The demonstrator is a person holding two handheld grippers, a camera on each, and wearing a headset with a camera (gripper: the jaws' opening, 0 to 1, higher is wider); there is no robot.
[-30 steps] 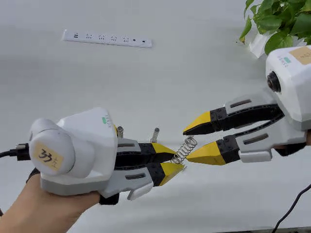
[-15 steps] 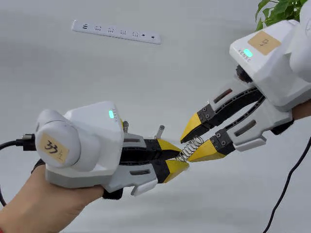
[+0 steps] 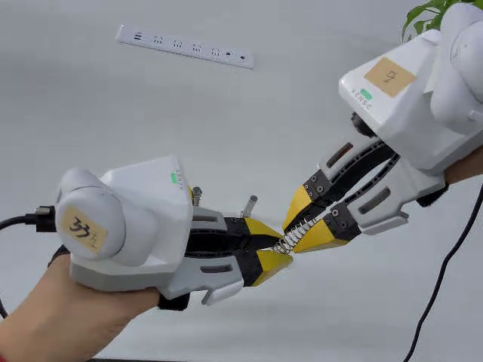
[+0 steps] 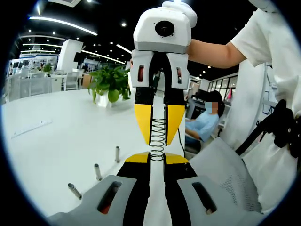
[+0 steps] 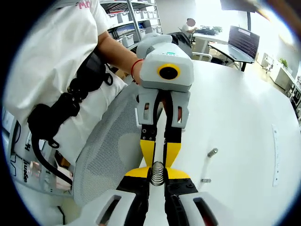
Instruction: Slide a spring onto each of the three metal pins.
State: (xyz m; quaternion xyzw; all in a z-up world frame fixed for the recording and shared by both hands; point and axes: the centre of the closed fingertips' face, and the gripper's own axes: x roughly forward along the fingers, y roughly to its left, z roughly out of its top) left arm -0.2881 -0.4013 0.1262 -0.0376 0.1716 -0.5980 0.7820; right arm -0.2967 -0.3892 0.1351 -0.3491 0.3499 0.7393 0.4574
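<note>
Spring runs tip to tip: my left gripper pinches one end, right gripper seemingly clamps the other; pins beyond it.

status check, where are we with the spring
Left gripper shut on spring, one end. Right gripper shut on the other end. Three pins stand on the table, apart from it.

This is an open-plan office doubling as a lab. Ceiling light strips run at ten o'clock in the left gripper view. A wide white tabletop carries a power strip and a potted plant. In the right gripper view there is a monitor at one o'clock, bin-stocked shelves at twelve and a mesh chair.
</note>
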